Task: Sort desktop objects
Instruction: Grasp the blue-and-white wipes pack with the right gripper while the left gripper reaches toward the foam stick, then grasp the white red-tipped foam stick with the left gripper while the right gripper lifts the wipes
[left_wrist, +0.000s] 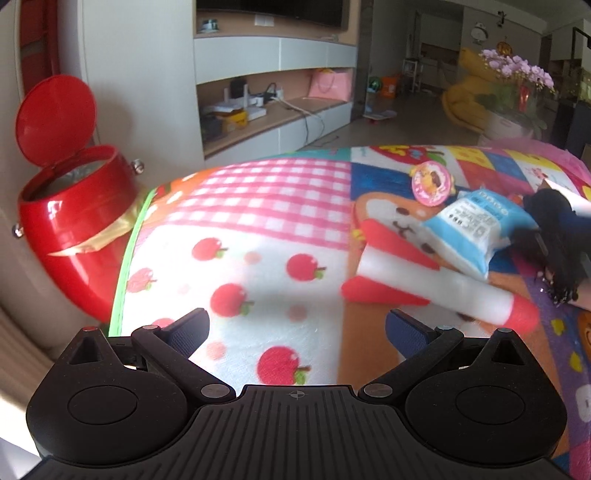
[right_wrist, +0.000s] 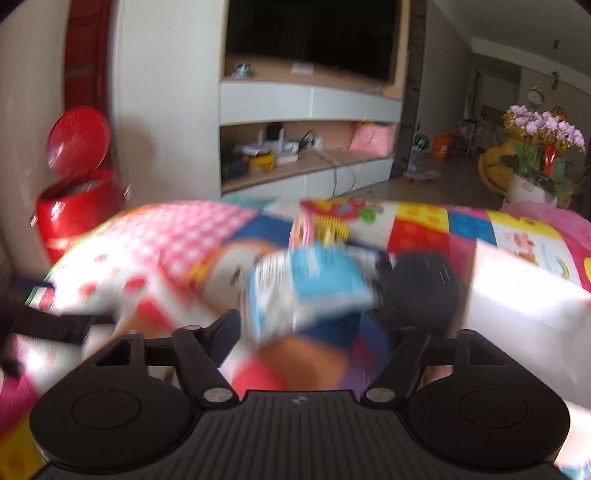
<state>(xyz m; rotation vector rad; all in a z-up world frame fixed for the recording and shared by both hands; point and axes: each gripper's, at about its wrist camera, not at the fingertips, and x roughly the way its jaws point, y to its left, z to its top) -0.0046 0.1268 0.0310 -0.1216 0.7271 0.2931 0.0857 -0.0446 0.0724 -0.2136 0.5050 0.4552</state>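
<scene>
A: Where do the tongs stand?

B: The left tongs (left_wrist: 297, 328) are spread wide with nothing between them, hovering over the colourful blanket (left_wrist: 258, 206) that covers the worktop. The right tongs (right_wrist: 314, 325) are spread too; the view is blurred, and I can't see them touching anything.

A: And the things to sort?

B: A blue-and-white packet (left_wrist: 474, 229) lies on the blanket, just ahead of the right tongs in their view. Beside it lie a white tube with a red cap (left_wrist: 443, 291), a round pink disc (left_wrist: 430, 182) and something black and bristly (left_wrist: 557, 236).

A: How would the packet handle?

B: It looks soft, light and crinkly, probably slippery. I'd pinch across its narrow middle, not a sealed edge. A red bin (left_wrist: 74, 221) stands open at the left.
</scene>
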